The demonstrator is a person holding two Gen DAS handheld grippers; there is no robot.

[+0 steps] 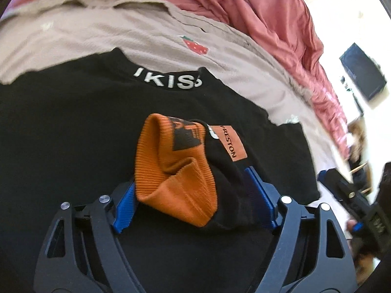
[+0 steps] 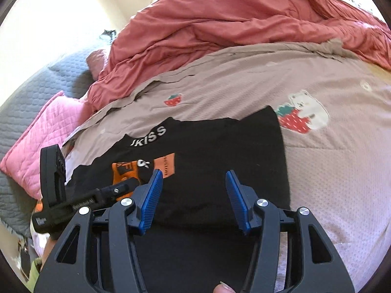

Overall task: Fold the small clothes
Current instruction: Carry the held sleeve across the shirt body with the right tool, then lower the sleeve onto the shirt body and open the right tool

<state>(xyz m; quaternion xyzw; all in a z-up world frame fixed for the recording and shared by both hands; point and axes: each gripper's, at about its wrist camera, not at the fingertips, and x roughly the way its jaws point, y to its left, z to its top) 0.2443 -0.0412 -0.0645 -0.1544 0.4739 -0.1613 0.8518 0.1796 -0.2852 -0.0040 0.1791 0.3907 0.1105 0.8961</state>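
Item: one black top (image 2: 215, 161), white lettering at the collar, lying partly folded on the beige strawberry-print cover (image 2: 330, 166) of the bed, nearer its front edge than the far side. Its orange ribbed cuff (image 1: 171, 171), sleeve end bunched, sits between the blue pads of our left gripper (image 1: 195, 193); both pads appear to bear on the bunch, so we list that gripper as closed on the cuff, the jaws standing fairly wide around the thick fabric. Our right gripper (image 2: 194, 195) hangs over the body of the top with its jaws apart and nothing between them. Step in hand, as we judge it: carrying the sleeve inward across the body. The next move calls for laying the cuff flat on the black cloth and letting go, while the right gripper finds an edge or hem to take up for the following fold. Also present: a rumpled red quilt (image 2: 232, 24) along the far edge of the bed, a pink quilted pillow (image 2: 48, 131) and grey quilted bedding (image 2: 36, 92) toward the far-left corner. None of these lies on the top; the quilt is well clear of the fold.
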